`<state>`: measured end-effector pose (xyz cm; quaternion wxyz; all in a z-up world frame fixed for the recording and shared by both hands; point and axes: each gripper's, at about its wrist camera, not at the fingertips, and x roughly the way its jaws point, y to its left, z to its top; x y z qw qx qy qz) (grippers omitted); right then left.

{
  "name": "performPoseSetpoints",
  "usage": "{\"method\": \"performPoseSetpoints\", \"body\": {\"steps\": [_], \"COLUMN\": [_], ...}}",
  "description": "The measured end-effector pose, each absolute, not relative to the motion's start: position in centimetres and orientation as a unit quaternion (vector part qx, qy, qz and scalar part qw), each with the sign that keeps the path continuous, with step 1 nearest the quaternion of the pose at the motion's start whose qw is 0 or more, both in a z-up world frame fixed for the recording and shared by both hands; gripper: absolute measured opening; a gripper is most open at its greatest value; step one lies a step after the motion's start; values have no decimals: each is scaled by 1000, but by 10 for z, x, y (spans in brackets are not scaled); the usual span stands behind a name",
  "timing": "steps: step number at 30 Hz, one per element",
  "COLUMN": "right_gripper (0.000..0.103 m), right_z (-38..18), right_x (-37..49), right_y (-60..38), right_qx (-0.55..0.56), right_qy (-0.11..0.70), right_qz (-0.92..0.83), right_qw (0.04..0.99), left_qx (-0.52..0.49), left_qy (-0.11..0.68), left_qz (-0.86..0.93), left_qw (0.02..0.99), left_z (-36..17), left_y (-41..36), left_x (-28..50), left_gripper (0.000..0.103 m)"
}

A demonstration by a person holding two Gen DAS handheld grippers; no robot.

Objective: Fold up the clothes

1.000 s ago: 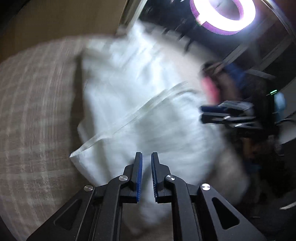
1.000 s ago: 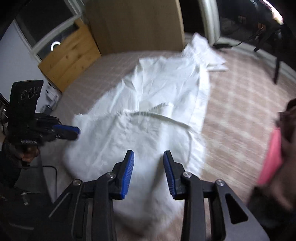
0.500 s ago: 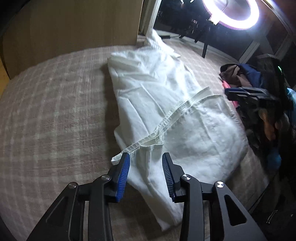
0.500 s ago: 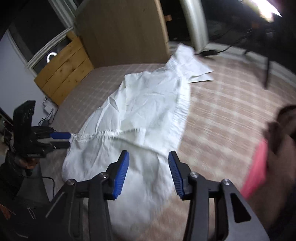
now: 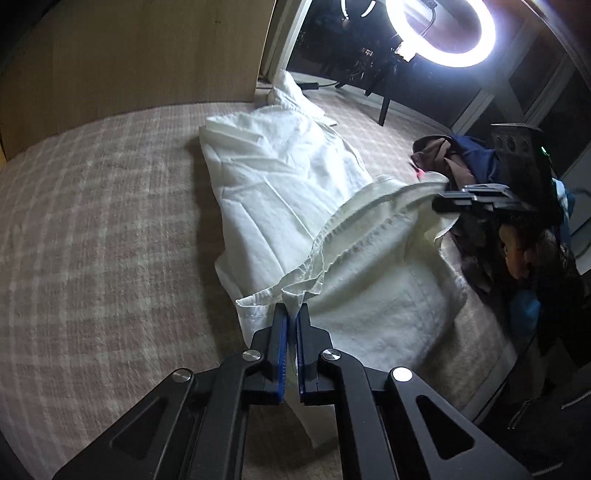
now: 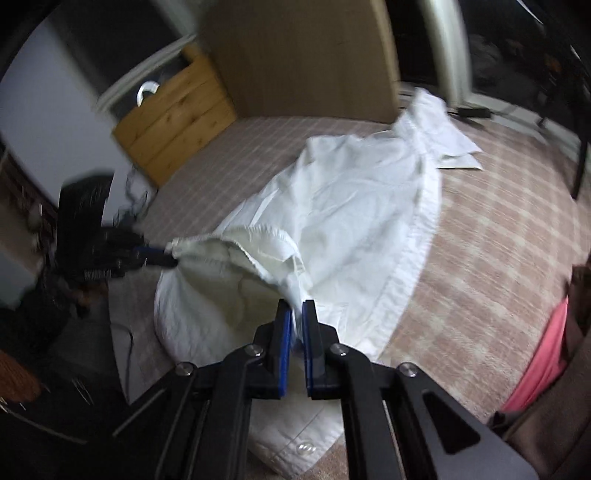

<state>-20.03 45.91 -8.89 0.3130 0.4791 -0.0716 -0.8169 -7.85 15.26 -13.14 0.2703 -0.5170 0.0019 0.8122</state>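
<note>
Garment: we record one white garment (image 5: 288,192) spread lengthwise on a bed with a pink-and-beige plaid blanket (image 5: 103,221), its far end reaching toward the wooden headboard (image 5: 147,55). We hold its near hem raised off the blanket between two tools. Left gripper (image 5: 290,317): jaws closed on a corner of the hem. Right gripper (image 6: 294,314): jaws closed on the hem's other end, fabric bunched between the blue pads (image 6: 283,332). Between both grips the hem hangs slack, gaping open. Adjacent items: ring light (image 5: 439,33), lit; pile of dark clothes (image 5: 480,177) beside the garment; wooden drawer unit (image 6: 173,114).
</note>
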Motion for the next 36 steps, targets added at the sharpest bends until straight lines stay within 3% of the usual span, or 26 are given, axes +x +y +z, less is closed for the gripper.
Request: {"method": "performPoseSetpoints", "body": {"steps": [6,7,9,10,16,17,18,23,31,32,36], "right_gripper": [9,11,26,27,25,7,3,3,2,5,6], "right_z": [-113,-112,-111,-110,-131,-134,-130,-94,-88,-88,-86], "right_x": [-241,-246,-256,-259,-264,-263,-260,-228,-204,-201,-187], "right_y": [481,478,473,469,434,435,439,466,470,469,465], "right_qx": [524,526,530,530,550,551,542,477,495,498,511], "right_qy": [-126,-125,-122,-117,-60,-65,-79,-133,-115,-113,-104], "right_qz": [-795,-793,-788,-786,-767,-766,-770,-800,-801,-799,-790], "right_qw": [278,282,289,294,325,323,327,338,316,317,322], "left_qx": [-542,-543,-544,-545,-543,-542,-541,-530,-543,-541,-545], "left_qy": [19,19,15,13,29,29,27,16,22,21,6], "left_qz": [797,796,795,795,795,796,797,803,799,800,801], "left_qw": [266,267,267,267,268,267,268,273,257,257,248], "left_z": [-153,-154,-154,-154,-154,-153,-152,-141,-155,-155,-147], "left_y": [156,156,155,155,159,159,159,153,154,153,144], "left_x": [-83,-83,-85,-86,-81,-80,-79,-77,-89,-89,-86], "left_gripper": [3,3,3,3,3,3,3,3,4,4,12]}}
